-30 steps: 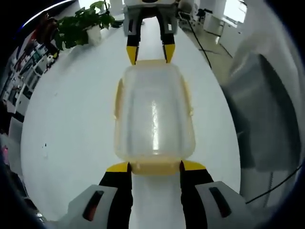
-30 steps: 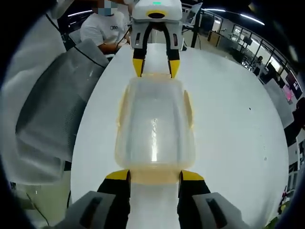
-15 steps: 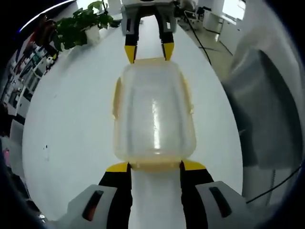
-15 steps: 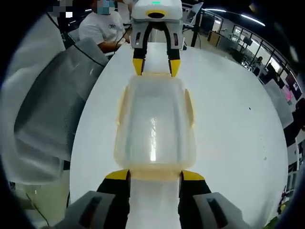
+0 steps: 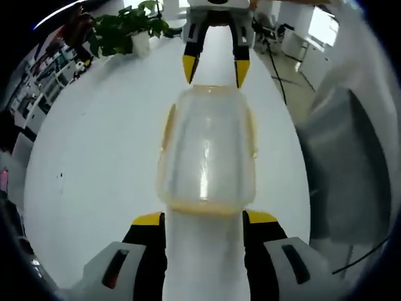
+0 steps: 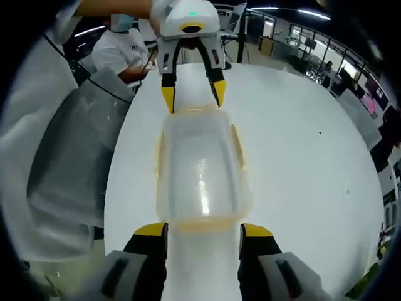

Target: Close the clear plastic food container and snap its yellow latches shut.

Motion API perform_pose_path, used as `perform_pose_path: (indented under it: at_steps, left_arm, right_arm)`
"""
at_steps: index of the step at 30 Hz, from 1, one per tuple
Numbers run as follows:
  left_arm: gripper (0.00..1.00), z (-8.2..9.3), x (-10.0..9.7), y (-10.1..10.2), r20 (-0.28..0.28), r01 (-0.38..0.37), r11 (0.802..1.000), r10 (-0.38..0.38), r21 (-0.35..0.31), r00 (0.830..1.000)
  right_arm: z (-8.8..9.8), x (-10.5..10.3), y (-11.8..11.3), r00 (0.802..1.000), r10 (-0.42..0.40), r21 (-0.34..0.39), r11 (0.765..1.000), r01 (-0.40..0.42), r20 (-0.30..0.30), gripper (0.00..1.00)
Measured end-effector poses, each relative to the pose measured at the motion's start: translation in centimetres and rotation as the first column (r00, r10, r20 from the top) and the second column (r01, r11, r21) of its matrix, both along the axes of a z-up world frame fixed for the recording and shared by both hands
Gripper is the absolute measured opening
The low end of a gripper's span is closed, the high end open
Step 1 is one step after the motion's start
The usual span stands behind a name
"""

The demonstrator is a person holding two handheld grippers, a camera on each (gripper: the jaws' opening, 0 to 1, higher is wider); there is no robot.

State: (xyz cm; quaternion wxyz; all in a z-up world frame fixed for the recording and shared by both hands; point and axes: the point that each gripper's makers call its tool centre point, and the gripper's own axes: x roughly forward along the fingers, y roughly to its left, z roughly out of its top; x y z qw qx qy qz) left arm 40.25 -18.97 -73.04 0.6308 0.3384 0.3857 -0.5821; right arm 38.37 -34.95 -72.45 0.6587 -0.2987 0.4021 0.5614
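Container point(image 5: 207, 150) sits lid-on in the middle of the white worktop point(image 5: 94, 163), a yellow latch point(image 5: 168, 125) on each long side, plant point(image 5: 125, 28) at the far left corner. Left claw point(image 5: 205, 218) is spread, its yellow tips just off the near end of the container; right claw point(image 5: 214, 68) comes in opposite, also spread, tips at the far end. Right gripper view mirrors it: right claw point(image 6: 203, 230) spread at the near end of the container point(image 6: 199, 169), left claw point(image 6: 190, 93) at the far end, a seated person point(image 6: 128, 53) beyond the worktop point(image 6: 301, 163).

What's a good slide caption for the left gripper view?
Two open grippers face each other across a lidded clear container on a white table.
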Motion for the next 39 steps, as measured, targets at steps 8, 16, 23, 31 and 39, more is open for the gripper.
perform_pose_path:
  at_steps: [8,16,23,31,39]
  left_arm:
    - [0.51,0.0,0.0,0.1,-0.100,-0.187,0.982,0.186,-0.005,0.978]
    - [0.48,0.2,0.5,-0.3,-0.251,-0.508,0.861,0.485,-0.032,0.838]
    - [0.43,-0.3,0.3,-0.7,-0.352,-0.691,0.723,0.640,-0.026,0.683]
    - [0.40,-1.0,0.2,-1.0,-0.371,-0.749,0.663,0.692,-0.015,0.619]
    - [0.38,-0.9,0.1,-1.4,-0.381,-0.781,0.625,0.719,-0.011,0.581]
  right_arm:
    - [0.7,-0.2,0.7,0.983,-0.174,0.057,0.983,0.177,-0.058,0.41]
    - [1.7,2.2,1.1,0.863,-0.501,0.106,0.856,0.506,-0.070,0.41]
    - [1.0,2.1,0.8,0.741,-0.656,0.079,0.739,0.669,-0.143,0.38]
    - [-0.7,1.9,0.6,0.685,-0.708,0.011,0.694,0.720,-0.169,0.39]
    - [-1.1,1.2,1.4,0.654,-0.722,-0.012,0.673,0.739,-0.225,0.31]
